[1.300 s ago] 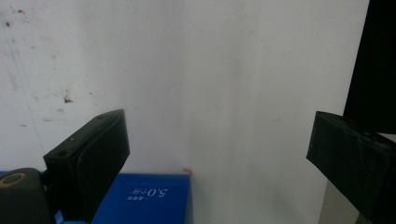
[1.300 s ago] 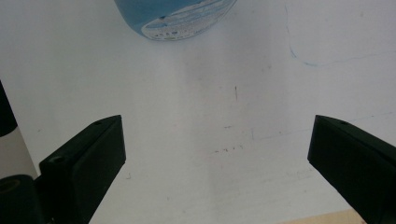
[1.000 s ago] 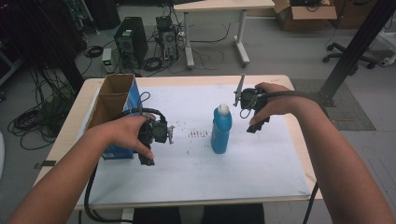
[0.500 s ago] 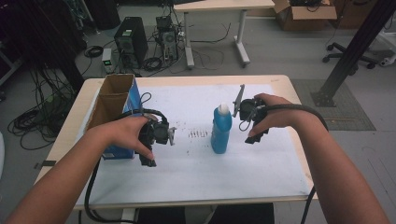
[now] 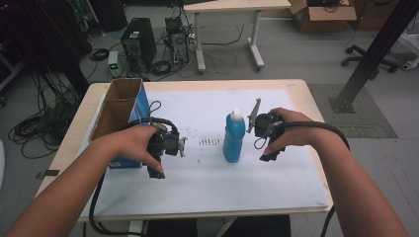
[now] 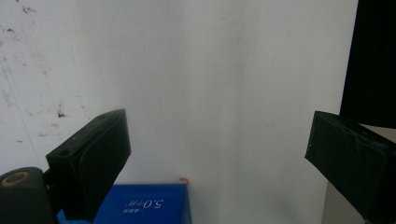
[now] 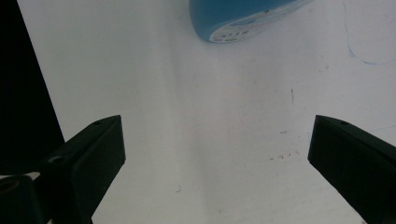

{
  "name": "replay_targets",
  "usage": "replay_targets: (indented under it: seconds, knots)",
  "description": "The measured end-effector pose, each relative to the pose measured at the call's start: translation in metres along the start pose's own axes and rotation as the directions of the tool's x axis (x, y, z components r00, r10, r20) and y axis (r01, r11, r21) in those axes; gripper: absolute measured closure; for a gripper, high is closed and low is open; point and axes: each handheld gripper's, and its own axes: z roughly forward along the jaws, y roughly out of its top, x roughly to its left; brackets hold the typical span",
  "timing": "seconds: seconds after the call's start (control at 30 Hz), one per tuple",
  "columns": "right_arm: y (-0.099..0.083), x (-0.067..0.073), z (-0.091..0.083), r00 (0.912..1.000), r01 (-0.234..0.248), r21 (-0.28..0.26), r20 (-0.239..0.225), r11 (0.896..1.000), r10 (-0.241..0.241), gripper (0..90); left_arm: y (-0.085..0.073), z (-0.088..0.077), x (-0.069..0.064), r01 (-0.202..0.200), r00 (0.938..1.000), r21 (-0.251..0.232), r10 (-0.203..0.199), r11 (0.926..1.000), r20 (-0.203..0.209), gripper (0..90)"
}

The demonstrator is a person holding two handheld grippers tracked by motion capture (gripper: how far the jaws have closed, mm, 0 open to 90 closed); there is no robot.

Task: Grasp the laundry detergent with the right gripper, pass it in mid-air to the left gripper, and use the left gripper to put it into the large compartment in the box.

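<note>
White table paper point(image 5: 207, 182) bears an upright blue bottle point(image 5: 234, 138) between wide-open left tongs point(image 6: 219, 154) and right tongs point(image 7: 217, 154).

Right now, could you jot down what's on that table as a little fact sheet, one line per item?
Bottle: blue bottle with a white cap, upright on the white sheet
Box: open cardboard box with a blue side, at the table's left edge
Left gripper: jaws wide apart, nothing between them, near the box
Right gripper: jaws wide apart, empty, just right of the bottle
Contact: neither gripper touches the bottle
</note>
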Motion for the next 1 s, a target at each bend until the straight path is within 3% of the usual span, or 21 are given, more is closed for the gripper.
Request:
replay_targets:
  seconds: [0.23,0.73,0.87,1.0]
  knots:
    - [0.0,0.006,0.004,0.9999,-0.011,-0.017,-0.003,1.0,0.011,4.0,-0.001,0.0,-0.001,0.008,0.9999,0.012,-0.008,0.9999,-0.009,6.9]
    - [-0.005,0.017,0.028,0.996,-0.09,-0.134,-0.018,0.987,0.088,4.1,-0.005,0.002,-0.004,0.005,0.9999,0.011,-0.005,0.9999,-0.012,6.9]
    - [-0.005,0.02,0.033,0.9921,-0.125,-0.175,-0.011,0.977,0.125,4.1,-0.006,0.002,-0.004,0.003,0.9999,0.01,-0.003,0.9999,-0.015,6.9]
    - [-0.007,0.025,0.039,0.9807,-0.192,-0.235,-0.008,0.953,0.195,3.9,-0.006,0.003,-0.005,0.005,0.9999,0.009,-0.005,0.9999,-0.016,6.9]
